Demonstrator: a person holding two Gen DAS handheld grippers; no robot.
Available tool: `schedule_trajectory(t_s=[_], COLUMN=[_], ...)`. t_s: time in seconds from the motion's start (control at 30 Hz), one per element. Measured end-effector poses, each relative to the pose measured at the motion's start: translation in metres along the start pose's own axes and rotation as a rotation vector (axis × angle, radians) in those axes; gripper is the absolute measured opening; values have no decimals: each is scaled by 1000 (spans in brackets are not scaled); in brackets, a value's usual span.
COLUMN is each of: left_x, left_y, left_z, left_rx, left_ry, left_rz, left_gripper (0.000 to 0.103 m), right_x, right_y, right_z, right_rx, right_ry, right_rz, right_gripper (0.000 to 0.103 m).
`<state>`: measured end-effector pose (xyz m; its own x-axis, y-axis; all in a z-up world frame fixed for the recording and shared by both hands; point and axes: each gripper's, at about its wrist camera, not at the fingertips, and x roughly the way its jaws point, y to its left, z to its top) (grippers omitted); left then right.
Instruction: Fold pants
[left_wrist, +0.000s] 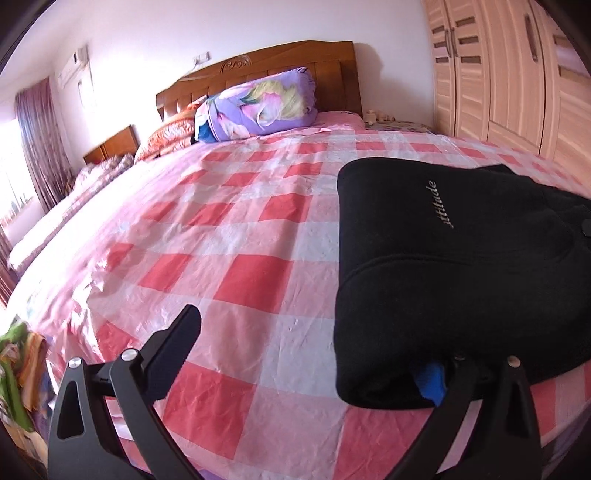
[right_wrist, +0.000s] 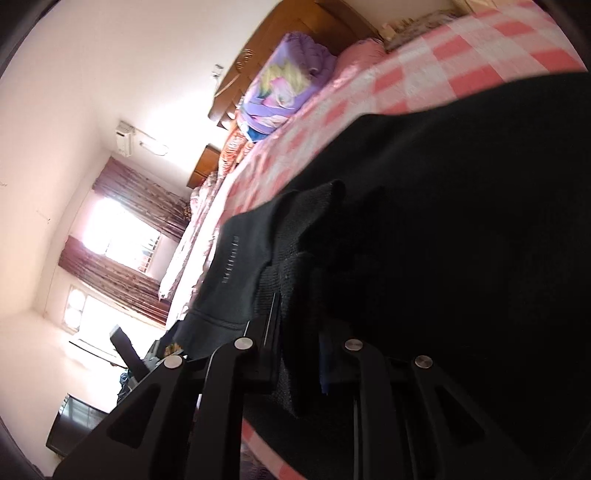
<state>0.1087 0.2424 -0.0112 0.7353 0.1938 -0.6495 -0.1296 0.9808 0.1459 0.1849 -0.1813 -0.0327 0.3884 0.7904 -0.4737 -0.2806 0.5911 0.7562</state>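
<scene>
The black pants (left_wrist: 443, 280), folded into a thick bundle on the checked bed sheet (left_wrist: 240, 229), lie right of the spread, empty left gripper (left_wrist: 314, 354), while the right gripper (right_wrist: 299, 325) is nearer, its fingers clenched on a ribbed hem.

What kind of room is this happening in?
A home bedroom, most likely. A large bed with a pink checked sheet and a carved wooden headboard fills the view, a wardrobe stands beside it, and black pants lie folded on the bed.
</scene>
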Motion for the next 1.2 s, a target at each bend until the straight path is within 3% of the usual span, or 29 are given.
schedule_trajectory(t_s=[0.13,0.17,0.23,0.27,0.3,0.33,0.37,0.5,0.6,0.67,0.77,0.87,0.93,1.0,1.07,1.2], left_x=[-7,-12,-21,-31,-39,-48,-58,-79,-88,-89,-65,-6,28,57,56,15], left_y=[-1,-3,-4,-2,1,5,8,-6,-34,-46,-67,-86,-88,-87,-83,-73], left_z=[-4,-5,-5,-3,0,5,12,57,87,107,127,114,90,66,61,103], left_rx=[34,70,118,135,132,117,93,55,108,85,87,112,104,119,111,54], left_ry=[11,21,32,27,18,7,-20,-126,-196,-216,-194,-72,2,92,102,11], left_rz=[-5,-3,23,46,41,24,7,-96,-85,-131,-200,-201,-210,-166,-184,-302], left_gripper=[102,102,102,102,102,102,102,102,102,102,102,102,102,101,101,101], right_x=[10,8,4,1,-6,-14,-22,-22,1,20,50,75,67,67,68,64], right_y=[-15,-19,-14,-9,0,8,19,73,100,109,108,87,78,77,77,77], right_z=[-2,-4,-3,-2,-2,-2,-2,-5,-13,-21,-38,-48,-50,-49,-48,-49], right_rx=[-9,-5,-24,-48,-82,-119,-168,-408,-536,-604,-674,-676,-650,-656,-655,-640], right_ry=[31,29,50,57,37,-5,-58,-136,-107,-72,2,107,76,87,90,74], right_rz=[-97,-83,-104,-133,-172,-222,-268,-324,-356,-379,-433,-531,-472,-463,-461,-442], right_gripper=[18,19,34,50,77,88,92,92,92,92,92,93,94,94,94,95])
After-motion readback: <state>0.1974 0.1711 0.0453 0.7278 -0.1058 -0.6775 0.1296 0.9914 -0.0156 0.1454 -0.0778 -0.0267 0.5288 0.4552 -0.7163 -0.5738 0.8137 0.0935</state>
